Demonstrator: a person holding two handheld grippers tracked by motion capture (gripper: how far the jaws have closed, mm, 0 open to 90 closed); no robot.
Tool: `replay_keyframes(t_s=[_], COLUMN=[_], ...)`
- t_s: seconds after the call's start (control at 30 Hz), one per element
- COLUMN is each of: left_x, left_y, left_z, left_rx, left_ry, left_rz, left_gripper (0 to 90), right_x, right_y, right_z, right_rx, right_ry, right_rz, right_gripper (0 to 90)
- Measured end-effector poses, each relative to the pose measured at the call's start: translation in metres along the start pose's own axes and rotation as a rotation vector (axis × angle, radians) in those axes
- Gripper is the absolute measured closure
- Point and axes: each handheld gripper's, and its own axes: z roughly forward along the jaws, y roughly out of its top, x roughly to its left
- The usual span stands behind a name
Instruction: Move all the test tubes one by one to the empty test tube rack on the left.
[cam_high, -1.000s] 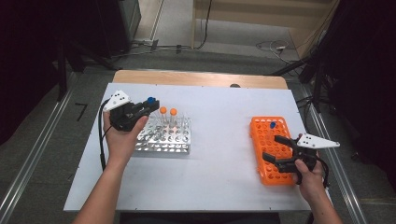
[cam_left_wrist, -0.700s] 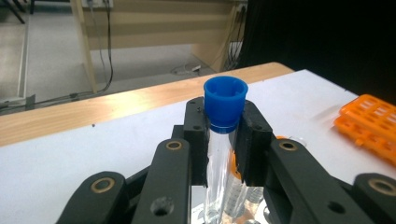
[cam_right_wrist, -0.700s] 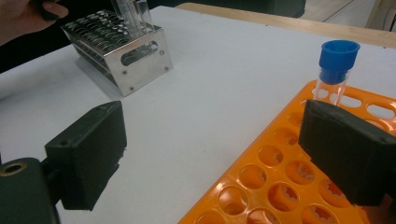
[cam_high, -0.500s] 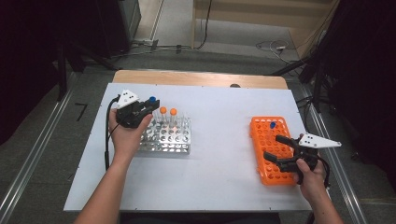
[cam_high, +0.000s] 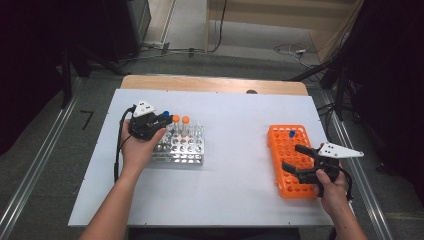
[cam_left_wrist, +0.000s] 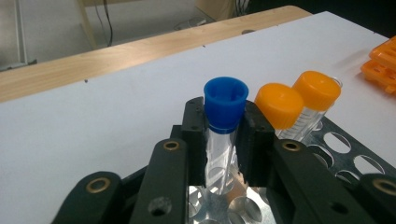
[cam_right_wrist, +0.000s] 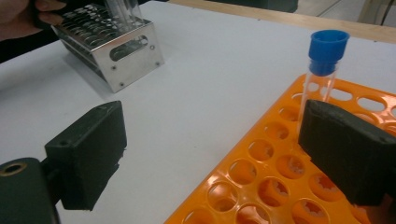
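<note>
Here the left claw (cam_left_wrist: 223, 140) grips a blue-capped tube (cam_left_wrist: 224, 123) above the metal rack (cam_high: 182, 147), beside two orange-capped tubes (cam_left_wrist: 296, 100). One blue tube (cam_right_wrist: 323, 70) already stands in the orange rack (cam_high: 290, 160), where the right claw (cam_high: 298, 156) hangs wide; transfer seems partly done.

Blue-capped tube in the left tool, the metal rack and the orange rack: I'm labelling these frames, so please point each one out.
blue-capped tube (cam_left_wrist: 225, 100), left gripper view, on its blue cap.
metal rack (cam_high: 186, 146), high view, on its perforated top plate.
orange rack (cam_high: 284, 150), high view, on its holed top face.

White table (cam_high: 235, 115), wooden far edge (cam_high: 210, 84), grey floor (cam_high: 30, 165)
</note>
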Motion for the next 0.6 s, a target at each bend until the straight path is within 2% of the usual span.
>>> replay_keyframes(t_s=[0.07,0.17,0.27,0.3,0.4,0.6], left_x=[-0.001,-0.001,-0.002,-0.003,-0.006,-0.025], left_y=[-0.001,-0.001,-0.001,-0.001,-0.002,-0.005], left_z=[-0.001,-0.004,-0.01,-0.013,-0.024,-0.043], left_rx=[-0.002,-0.005,-0.017,-0.028,-0.07,-0.113], left_ry=[0.014,0.014,0.007,-0.003,-0.078,-0.174], left_rz=[-0.003,-0.017,-0.033,-0.038,-0.048,-0.038], left_gripper=[65.6,61.9,56.4,54.4,46.2,21.6], right_x=[-0.001,-0.003,-0.005,-0.005,-0.009,-0.02], right_y=[0.0,0.003,0.007,0.008,0.01,0.012], right_z=[0.001,0.004,0.01,0.012,0.019,0.028], right_rx=[0.0,-0.012,0.011,0.021,0.039,0.065], right_ry=[-0.043,-0.079,-0.149,-0.165,-0.207,-0.252], right_rz=[-0.004,0.038,0.066,0.077,0.094,0.112], right_gripper=[6.3,7.1,13.2,15.9,23.2,41.0])
